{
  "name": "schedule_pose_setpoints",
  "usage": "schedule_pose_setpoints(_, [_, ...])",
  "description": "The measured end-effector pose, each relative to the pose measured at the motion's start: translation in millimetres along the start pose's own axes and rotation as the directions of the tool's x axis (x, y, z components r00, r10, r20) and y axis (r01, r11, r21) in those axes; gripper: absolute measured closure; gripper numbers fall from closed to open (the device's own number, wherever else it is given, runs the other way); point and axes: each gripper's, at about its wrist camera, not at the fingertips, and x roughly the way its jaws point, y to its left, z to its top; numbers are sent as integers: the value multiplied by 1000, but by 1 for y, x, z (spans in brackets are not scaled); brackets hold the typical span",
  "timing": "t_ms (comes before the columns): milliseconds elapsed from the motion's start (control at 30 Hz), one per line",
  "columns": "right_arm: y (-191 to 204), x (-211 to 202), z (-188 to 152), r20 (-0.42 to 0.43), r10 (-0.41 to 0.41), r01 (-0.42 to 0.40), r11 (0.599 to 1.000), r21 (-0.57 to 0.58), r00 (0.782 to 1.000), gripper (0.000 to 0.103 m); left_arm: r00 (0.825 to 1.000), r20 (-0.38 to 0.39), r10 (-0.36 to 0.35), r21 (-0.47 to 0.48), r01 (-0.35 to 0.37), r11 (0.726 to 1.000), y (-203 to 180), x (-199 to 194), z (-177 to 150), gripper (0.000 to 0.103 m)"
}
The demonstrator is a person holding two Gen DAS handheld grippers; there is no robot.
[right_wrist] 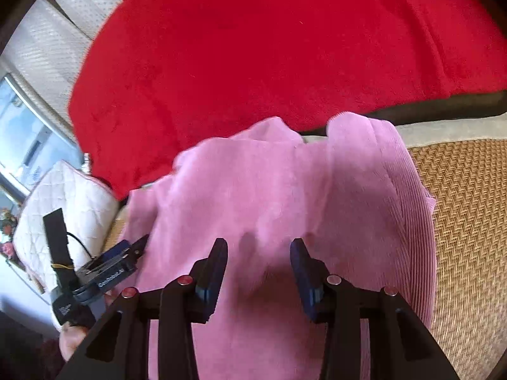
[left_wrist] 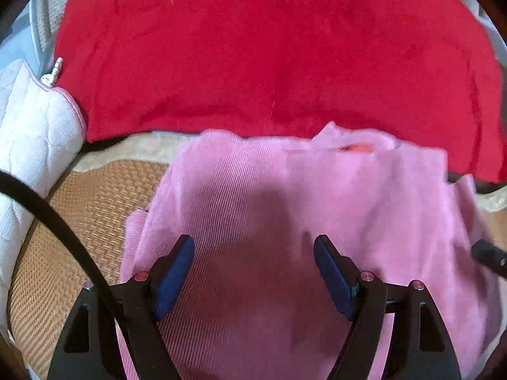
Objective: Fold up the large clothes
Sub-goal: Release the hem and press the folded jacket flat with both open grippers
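Note:
A pink ribbed garment (left_wrist: 317, 205) lies spread on a woven mat (left_wrist: 95, 196), its neck opening at the far edge. My left gripper (left_wrist: 253, 242) hovers over the garment's near part, its blue pads wide apart with only flat cloth below them: open. In the right wrist view the same garment (right_wrist: 285, 190) looks bunched at its far edge. My right gripper (right_wrist: 259, 243) stands over it with the pads apart and no cloth pinched between them. The left tool's body (right_wrist: 104, 269) shows at the garment's left edge, held by a hand (right_wrist: 73, 338).
A big red fleece blanket (left_wrist: 272, 57) covers the area behind the garment. A white quilted pillow (left_wrist: 35, 133) lies at the left, with a window (right_wrist: 28, 139) beyond it. A black cable (left_wrist: 63, 231) crosses the lower left. Bare mat (right_wrist: 469, 221) lies to the right of the garment.

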Motion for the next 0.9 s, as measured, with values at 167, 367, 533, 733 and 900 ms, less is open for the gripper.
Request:
schedule_pose_setpoints(167, [10, -27, -14, -10, 15, -15, 999, -31, 1000, 50, 996, 90, 8, 63, -14, 998, -16, -41, -9, 25])
schedule_pose_setpoints(367, [16, -9, -34, -115, -74, 68, 996, -56, 991, 50, 993, 109, 54, 108, -66, 992, -28, -59, -24, 25])
schedule_pose_setpoints(533, [28, -25, -40, -99, -73, 66, 995, -69, 992, 50, 988, 131, 78, 104, -92, 990, -30, -72, -40, 25])
schedule_pose_setpoints(733, [44, -55, -52, -43, -30, 27, 996, -82, 999, 50, 985, 162, 60, 89, -75, 993, -28, -90, -51, 25])
schedule_pose_setpoints(900, [49, -62, -69, -24, -43, 41, 995, -96, 999, 50, 981, 180, 66, 82, -82, 993, -24, -101, -58, 25])
